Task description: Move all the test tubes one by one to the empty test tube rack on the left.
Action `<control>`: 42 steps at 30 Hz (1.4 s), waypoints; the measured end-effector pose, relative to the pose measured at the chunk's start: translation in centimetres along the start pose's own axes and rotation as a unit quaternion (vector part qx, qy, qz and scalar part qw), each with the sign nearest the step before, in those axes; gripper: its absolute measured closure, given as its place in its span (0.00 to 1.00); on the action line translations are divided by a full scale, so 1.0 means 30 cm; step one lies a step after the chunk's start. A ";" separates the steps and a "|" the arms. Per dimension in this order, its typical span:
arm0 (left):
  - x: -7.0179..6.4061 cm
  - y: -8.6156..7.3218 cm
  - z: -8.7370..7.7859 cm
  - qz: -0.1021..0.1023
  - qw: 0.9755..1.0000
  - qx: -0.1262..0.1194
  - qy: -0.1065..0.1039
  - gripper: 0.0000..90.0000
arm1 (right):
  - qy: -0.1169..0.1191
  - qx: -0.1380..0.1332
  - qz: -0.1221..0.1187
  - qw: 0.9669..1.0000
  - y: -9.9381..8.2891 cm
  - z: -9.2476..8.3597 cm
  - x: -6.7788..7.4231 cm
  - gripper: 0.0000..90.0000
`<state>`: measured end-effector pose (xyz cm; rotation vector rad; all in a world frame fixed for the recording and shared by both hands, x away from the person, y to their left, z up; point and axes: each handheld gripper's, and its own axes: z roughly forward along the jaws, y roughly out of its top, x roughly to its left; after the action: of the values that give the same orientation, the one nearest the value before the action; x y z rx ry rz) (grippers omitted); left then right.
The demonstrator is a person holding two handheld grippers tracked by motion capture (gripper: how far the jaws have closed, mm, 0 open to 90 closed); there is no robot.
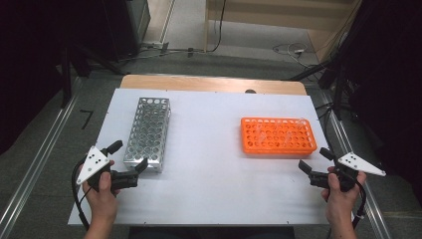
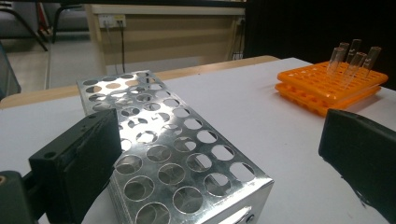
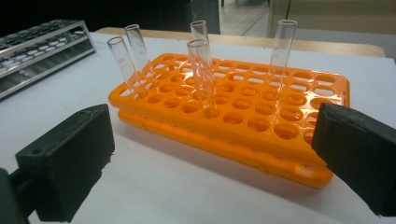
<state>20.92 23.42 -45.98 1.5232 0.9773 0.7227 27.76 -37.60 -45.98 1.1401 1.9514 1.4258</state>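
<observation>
A silver metal tube rack (image 1: 148, 132) (image 2: 168, 154) stands with all its holes vacant on the left of the white board (image 1: 214, 174). On the right lies an orange plastic rack (image 1: 278, 135) (image 3: 243, 107) holding several clear glass test tubes (image 3: 201, 70) (image 2: 355, 56), all upright. My left gripper (image 1: 129, 155) (image 2: 219, 158) is open at the near end of the metal rack, nothing between its jaws. My right gripper (image 1: 314, 159) (image 3: 210, 163) is open just in front of the orange rack's near right corner, holding nothing. The metal rack (image 3: 37, 46) is also in the right gripper view, far left.
The board rests on a wooden table (image 1: 214, 83) whose far edge shows behind it. Metal rails (image 1: 35, 164) run along both sides. Cables (image 1: 291, 50) lie on the floor beyond, and dark curtains close in left and right.
</observation>
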 end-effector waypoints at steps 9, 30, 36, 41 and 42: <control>-0.012 0.002 0.008 0.000 1.000 0.007 -0.008 0.00 | 0.001 0.020 0.013 1.000 0.031 0.051 0.003 0.05; -0.028 0.003 0.025 -0.003 1.000 0.014 -0.019 0.00 | -0.005 0.083 0.018 0.996 0.057 0.270 0.020 0.65; -0.033 0.003 0.030 -0.002 1.000 0.014 -0.020 0.00 | -0.016 0.082 0.007 0.996 0.037 0.288 0.015 0.76; -0.039 0.006 0.029 -0.003 1.000 0.012 -0.024 0.00 | -0.030 0.075 0.002 0.997 0.032 0.290 0.016 0.81; -0.039 0.006 0.029 -0.003 1.000 0.012 -0.024 0.00 | -0.030 0.072 0.001 0.997 0.031 0.290 0.016 0.82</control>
<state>21.18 21.98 -45.89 1.5520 0.9573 0.6686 34.43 -32.36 -48.14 1.2342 2.0382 1.2542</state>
